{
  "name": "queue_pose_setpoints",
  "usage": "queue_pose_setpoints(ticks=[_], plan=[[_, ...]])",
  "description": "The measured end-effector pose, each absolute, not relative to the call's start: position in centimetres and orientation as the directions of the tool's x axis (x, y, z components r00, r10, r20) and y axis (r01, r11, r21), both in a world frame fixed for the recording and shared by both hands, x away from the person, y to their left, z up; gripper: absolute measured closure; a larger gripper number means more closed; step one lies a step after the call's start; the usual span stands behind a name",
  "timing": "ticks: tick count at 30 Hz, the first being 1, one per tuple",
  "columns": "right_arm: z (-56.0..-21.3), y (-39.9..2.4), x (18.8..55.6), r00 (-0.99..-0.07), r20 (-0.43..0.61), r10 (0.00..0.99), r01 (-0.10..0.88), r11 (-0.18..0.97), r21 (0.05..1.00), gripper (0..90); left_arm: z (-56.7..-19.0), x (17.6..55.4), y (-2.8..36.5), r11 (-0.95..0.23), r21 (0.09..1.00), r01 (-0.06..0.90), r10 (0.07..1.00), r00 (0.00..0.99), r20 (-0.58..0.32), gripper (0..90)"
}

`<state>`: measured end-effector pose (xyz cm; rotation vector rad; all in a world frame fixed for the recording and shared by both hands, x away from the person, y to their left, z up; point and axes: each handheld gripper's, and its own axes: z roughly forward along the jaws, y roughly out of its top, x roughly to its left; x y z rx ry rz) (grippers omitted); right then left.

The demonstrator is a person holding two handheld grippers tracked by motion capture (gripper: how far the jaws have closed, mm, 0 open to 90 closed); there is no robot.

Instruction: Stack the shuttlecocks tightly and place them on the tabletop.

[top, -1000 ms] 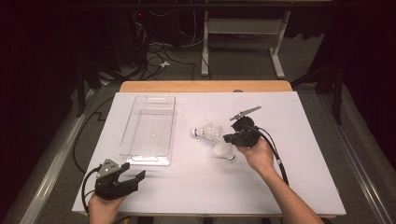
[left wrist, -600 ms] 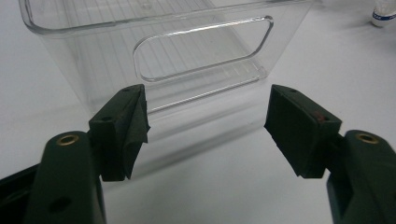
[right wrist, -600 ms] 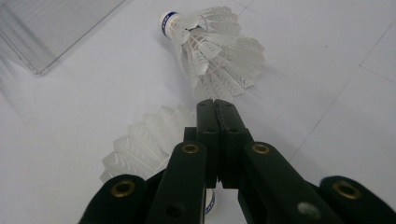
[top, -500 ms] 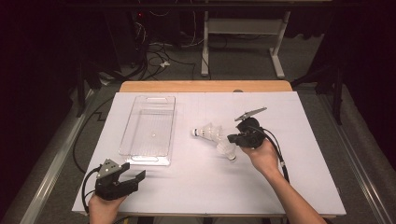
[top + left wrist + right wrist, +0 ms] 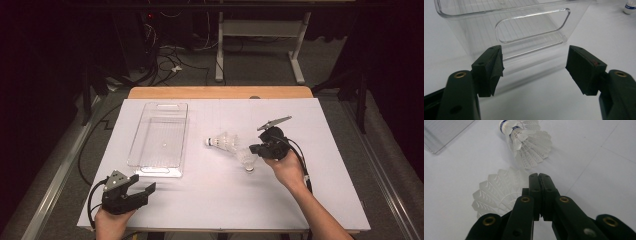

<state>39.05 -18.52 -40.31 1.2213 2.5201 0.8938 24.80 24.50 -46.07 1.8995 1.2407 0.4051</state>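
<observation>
Two white shuttlecocks lie mid-table. One shuttlecock point(image 5: 222, 141) point(image 5: 526, 142) lies on its side with its cork to the left. The nearer shuttlecock point(image 5: 245, 159) point(image 5: 496, 195) rests beside my right gripper point(image 5: 255, 149) point(image 5: 539, 177). That gripper's jaws are pressed together, and the feather skirt runs behind the left jaw. I cannot tell whether a feather is pinched. My left gripper point(image 5: 142, 186) point(image 5: 535, 67) sits at the table's near left corner, open with nothing between its jaws, facing the end wall of the clear plastic bin point(image 5: 160, 167) point(image 5: 531, 27).
The clear bin is empty and lies lengthwise on the left half of the white table point(image 5: 210, 200). A wooden strip point(image 5: 220, 92) runs along the far edge. Dark floor, cables and a desk frame lie beyond.
My right gripper has shifted slightly to the right beside the nearer shuttlecock. Both shuttlecocks and the left gripper have kept their places.
</observation>
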Motion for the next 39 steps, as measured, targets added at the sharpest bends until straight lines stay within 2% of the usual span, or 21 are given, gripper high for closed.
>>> queue_pose_setpoints(ticks=[19, 39], plan=[[-41.0, -20.4, 38.9, -0.612, 0.083, 0.787, 0.664, 0.454, 0.594, 88.4, -46.1, 24.8, 24.4, -0.187, 0.770, 0.610, 0.873, 0.463, -0.155, 30.9], [-42.4, -22.1, 38.7, -0.578, 0.095, 0.811, 0.697, 0.430, 0.573, 83.8, -46.1, 24.8, 24.5, -0.186, 0.771, 0.610, 0.873, 0.462, -0.155, 30.9]])
